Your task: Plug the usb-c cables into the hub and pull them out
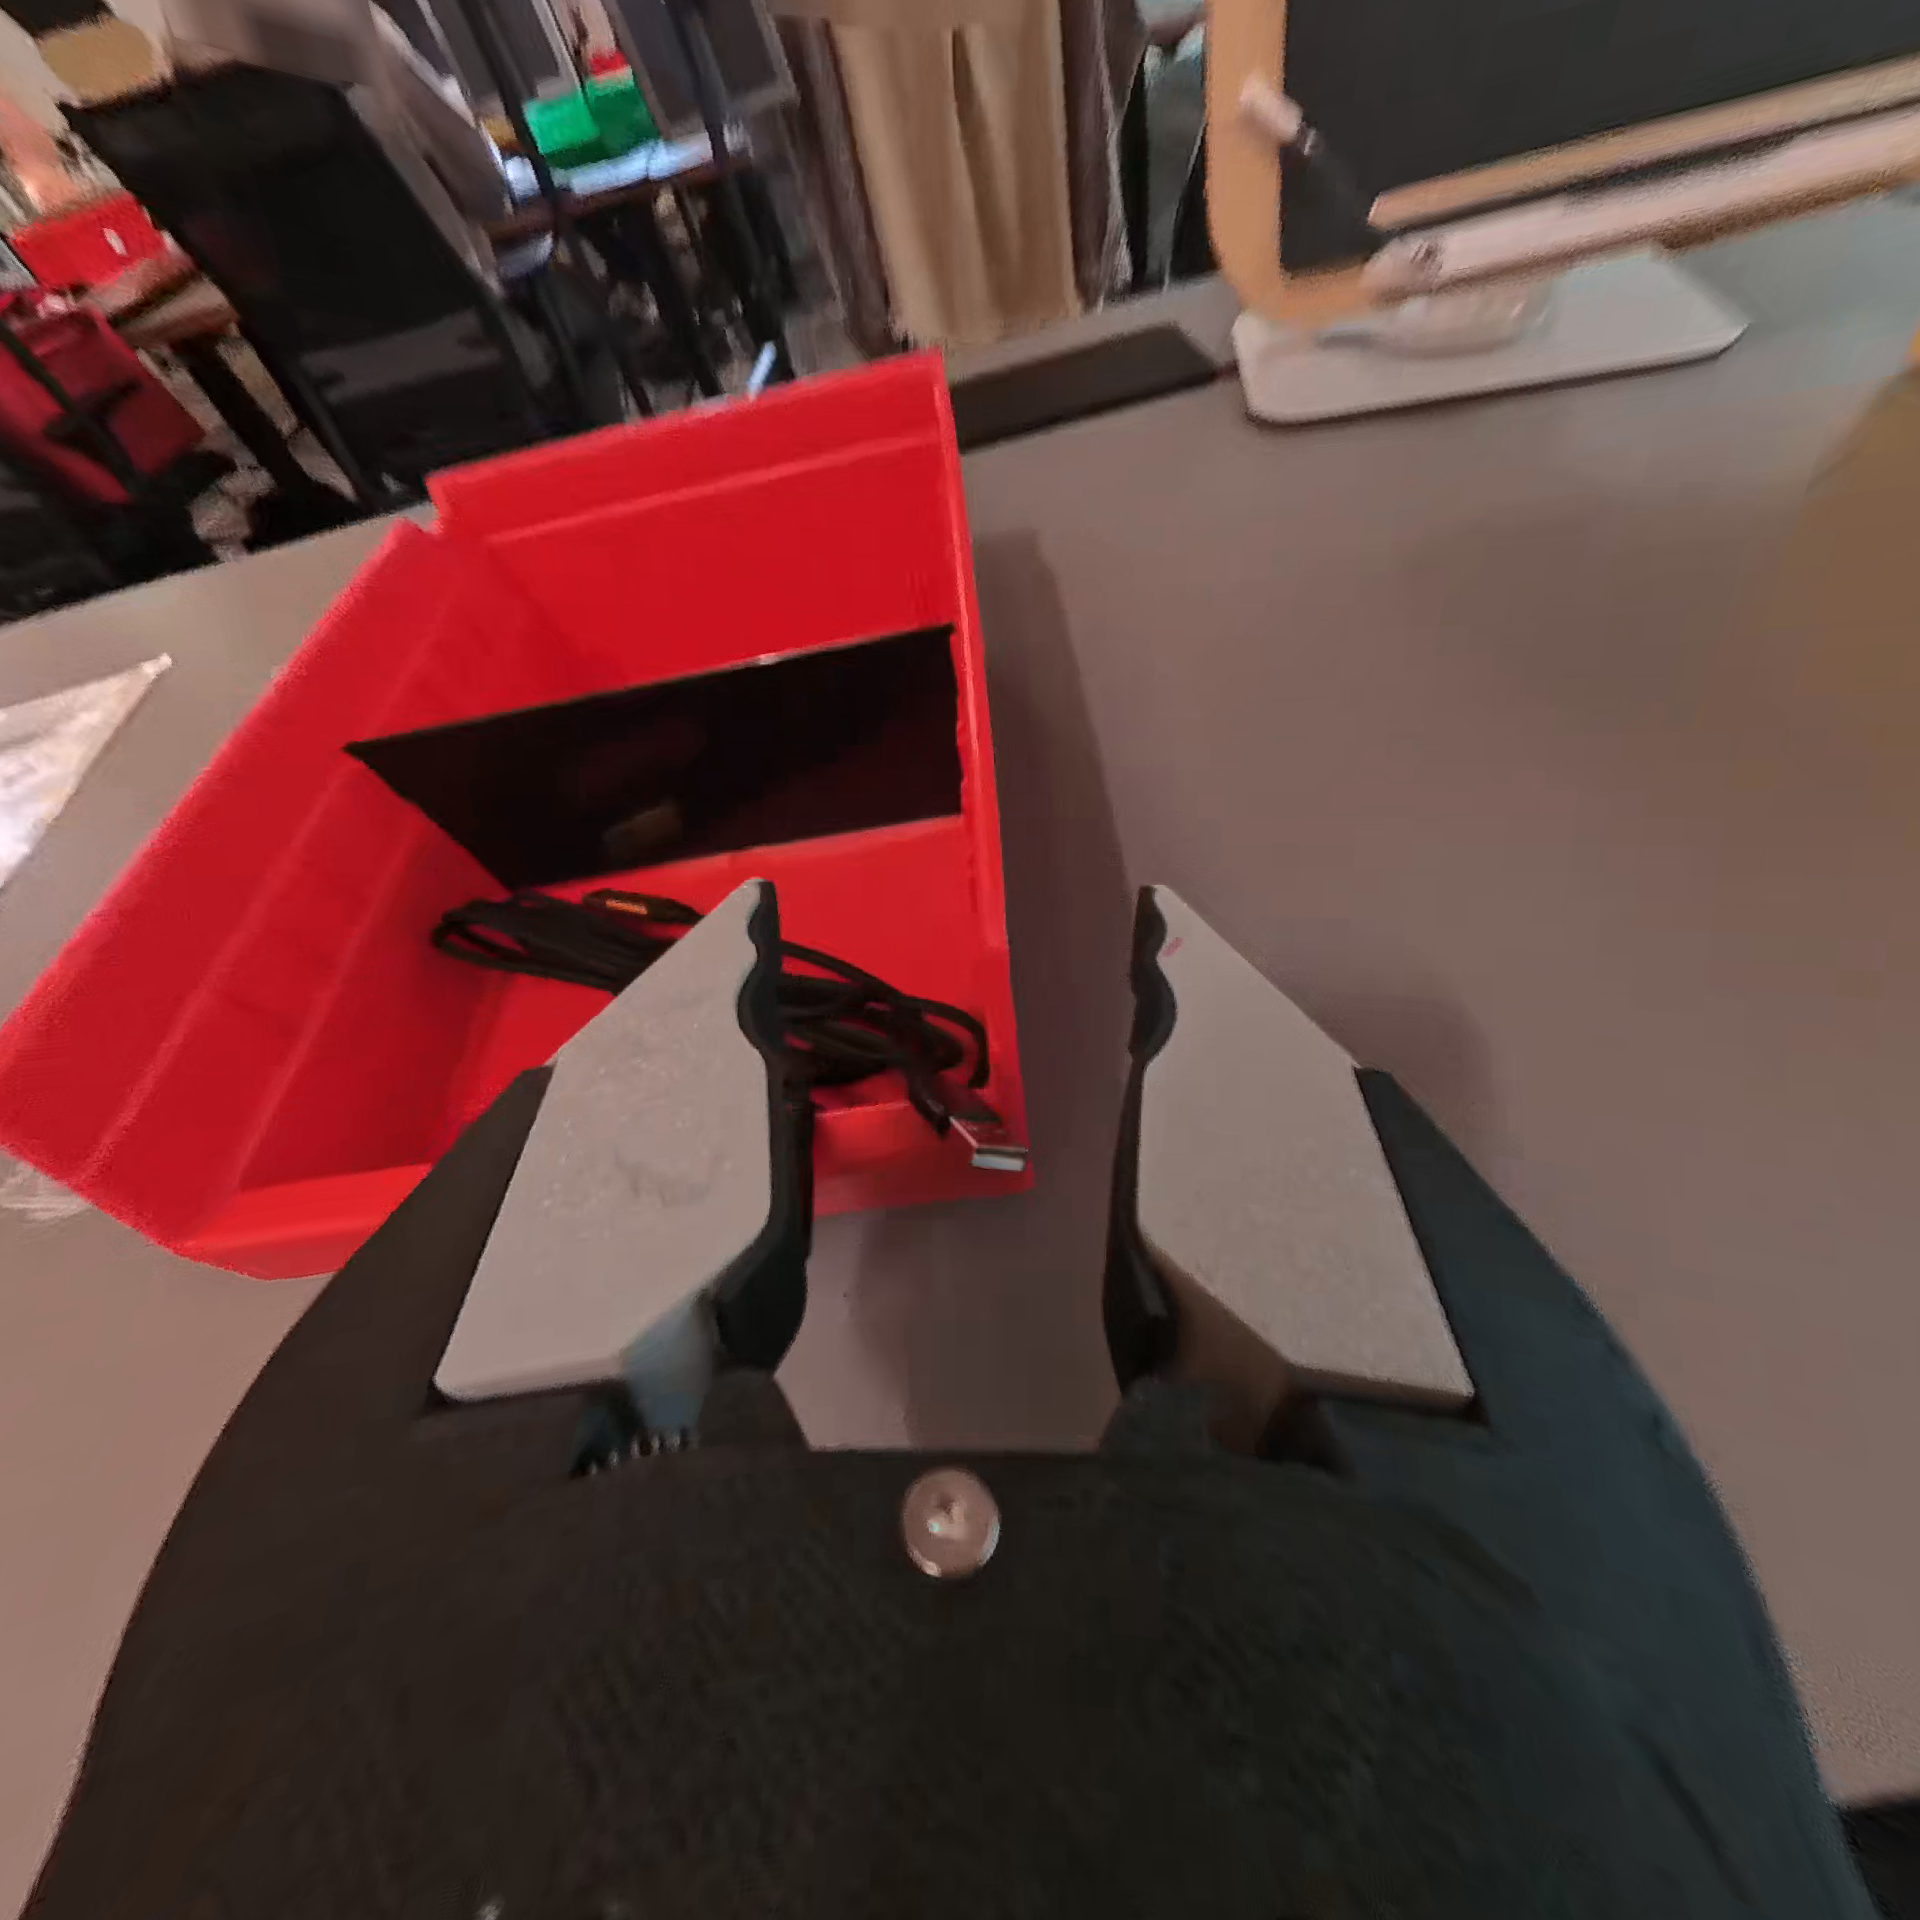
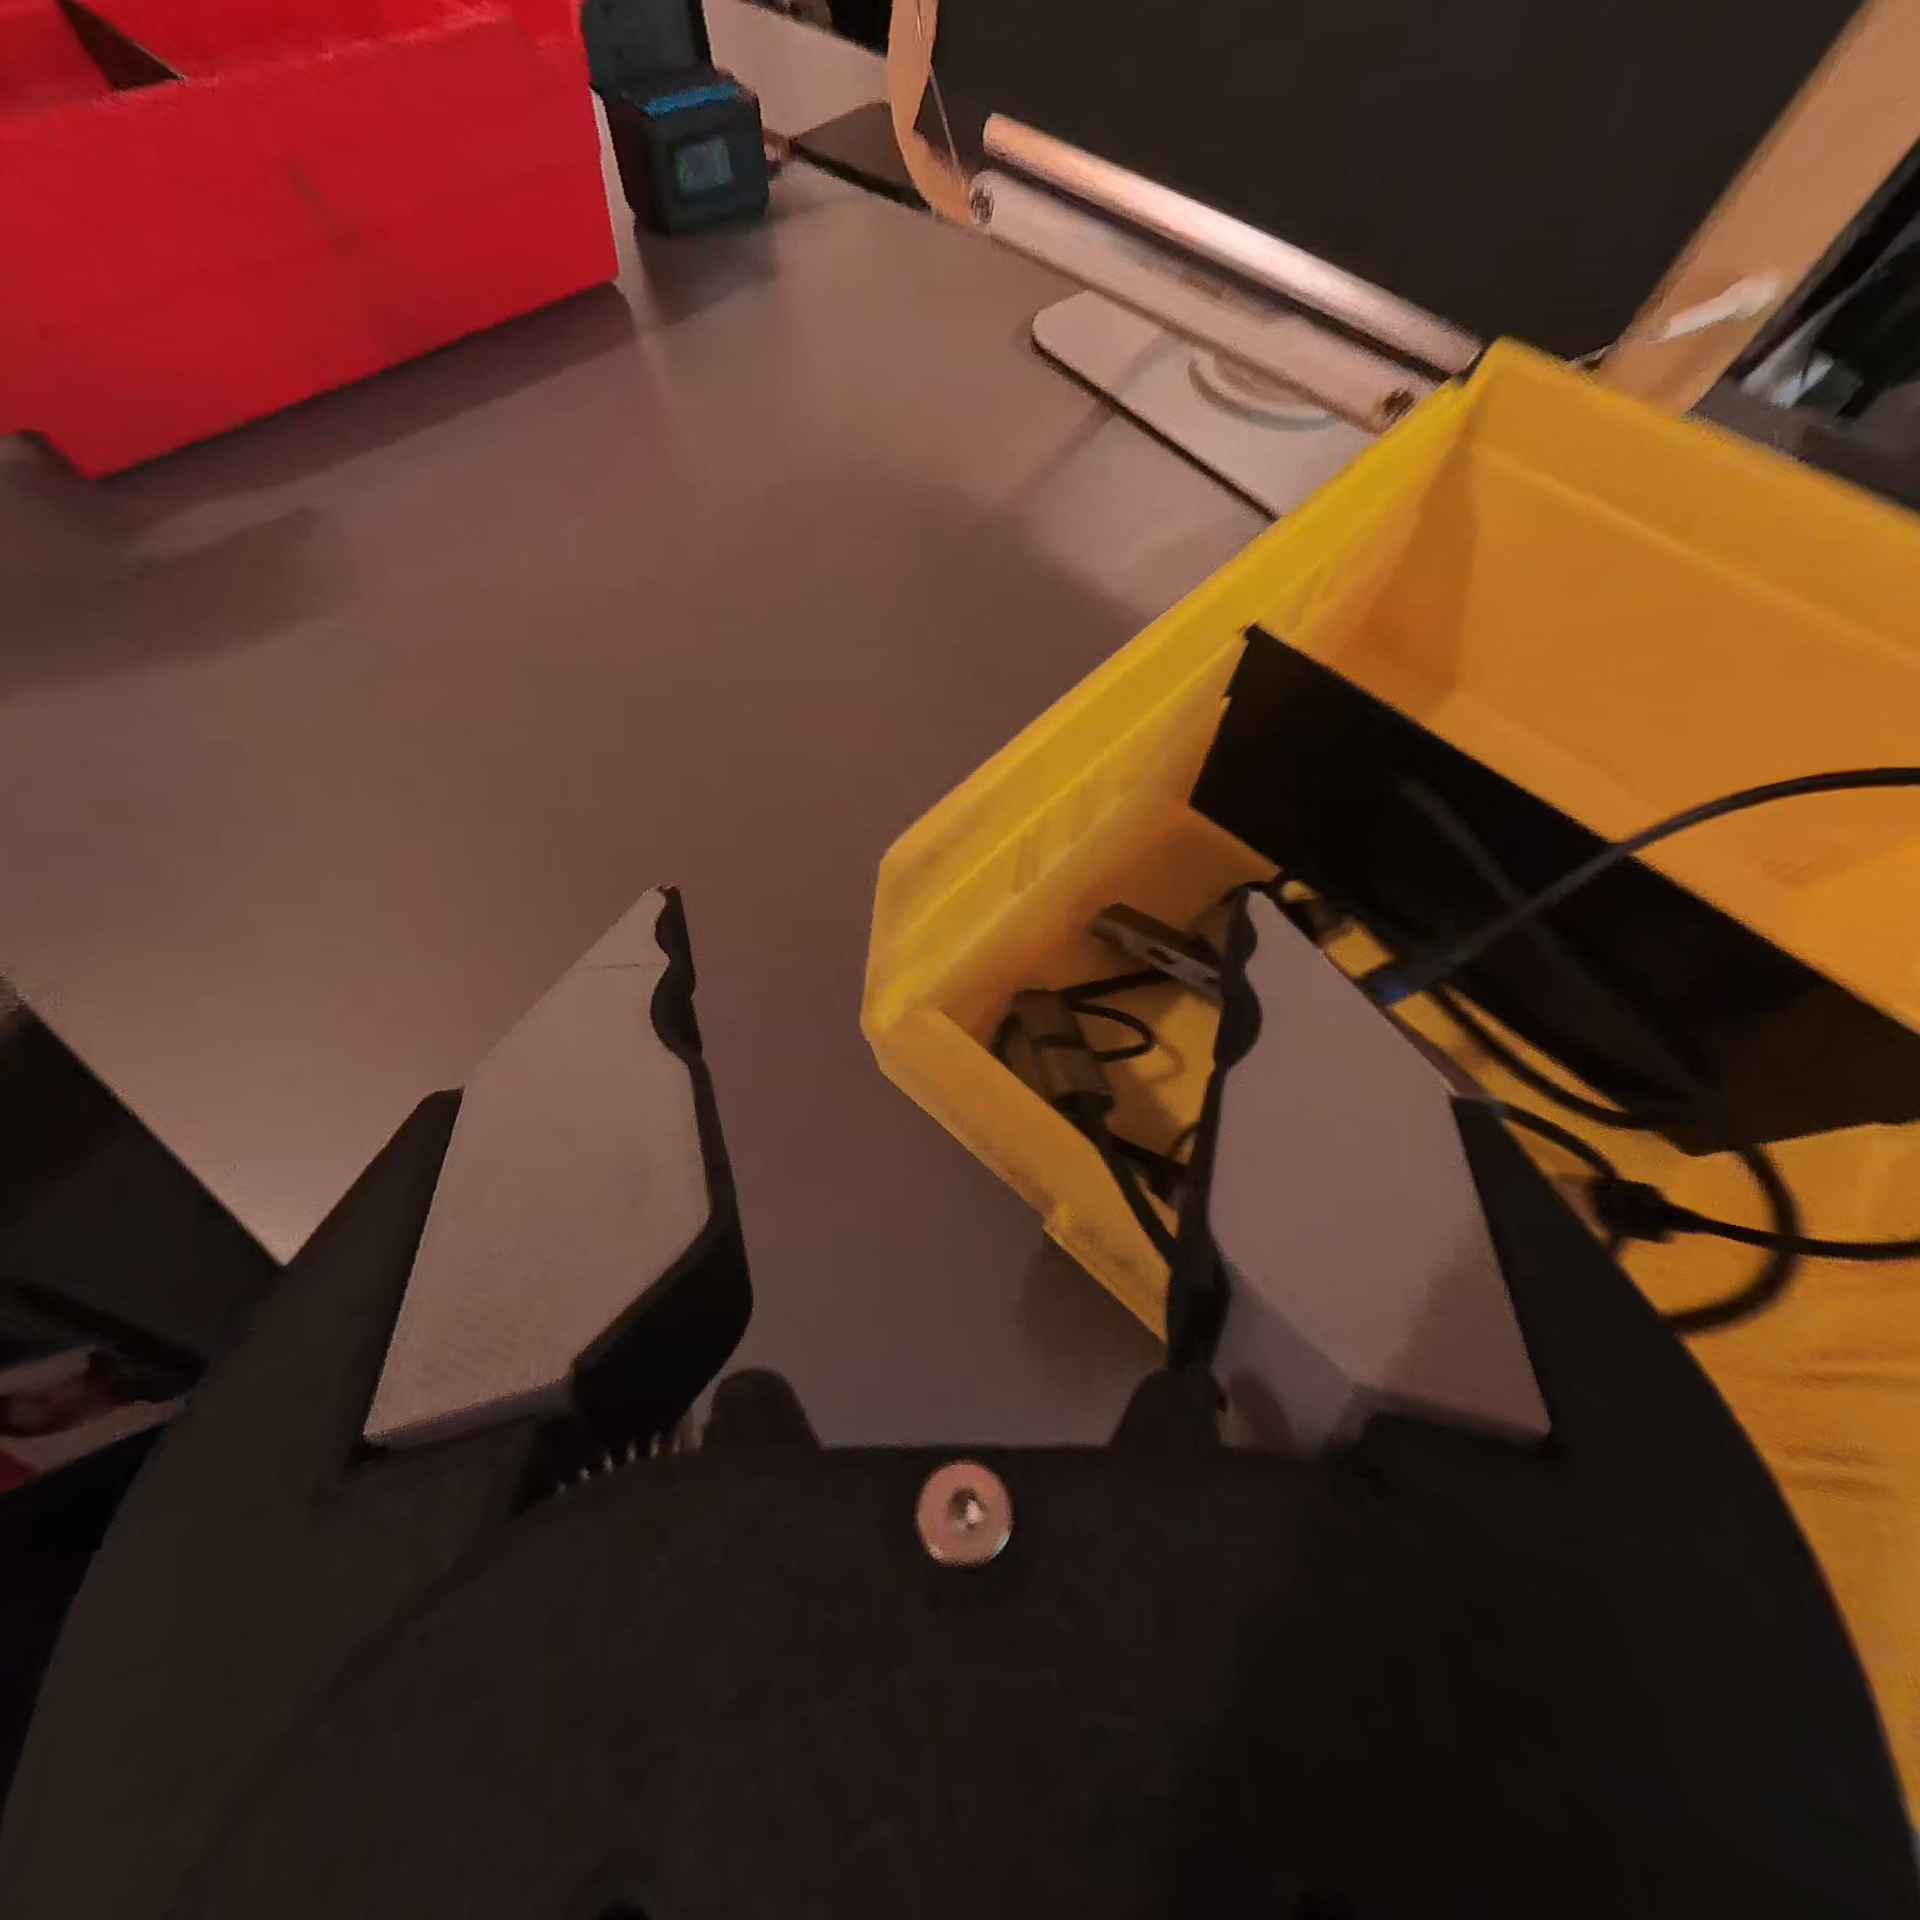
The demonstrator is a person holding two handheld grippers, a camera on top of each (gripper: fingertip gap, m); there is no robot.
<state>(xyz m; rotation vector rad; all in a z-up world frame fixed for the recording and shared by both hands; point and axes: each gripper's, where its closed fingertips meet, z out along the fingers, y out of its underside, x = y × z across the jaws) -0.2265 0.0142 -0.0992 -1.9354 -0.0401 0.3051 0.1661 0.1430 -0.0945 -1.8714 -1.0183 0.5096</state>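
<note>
In the left wrist view a red bin [image 1: 312,935] sits on the grey table with a coiled black cable [image 1: 862,1018] in its near compartment; the cable's silver plug [image 1: 987,1143] rests on the bin's front rim. My left gripper [image 1: 951,904] is open and empty, just in front of the bin's right corner. In the right wrist view a yellow bin [image 2: 1039,831] holds a small grey hub [image 2: 1153,940] and thin black cables [image 2: 1683,1205]. My right gripper [image 2: 956,904] is open and empty, its right finger over the bin's near compartment.
A black divider [image 1: 675,758] splits the red bin, and another [image 2: 1455,831] splits the yellow one. A monitor stand base [image 1: 1486,353] stands at the back of the table [image 2: 520,675]. The red bin [image 2: 291,239] and a small black device [image 2: 696,145] lie far left in the right view.
</note>
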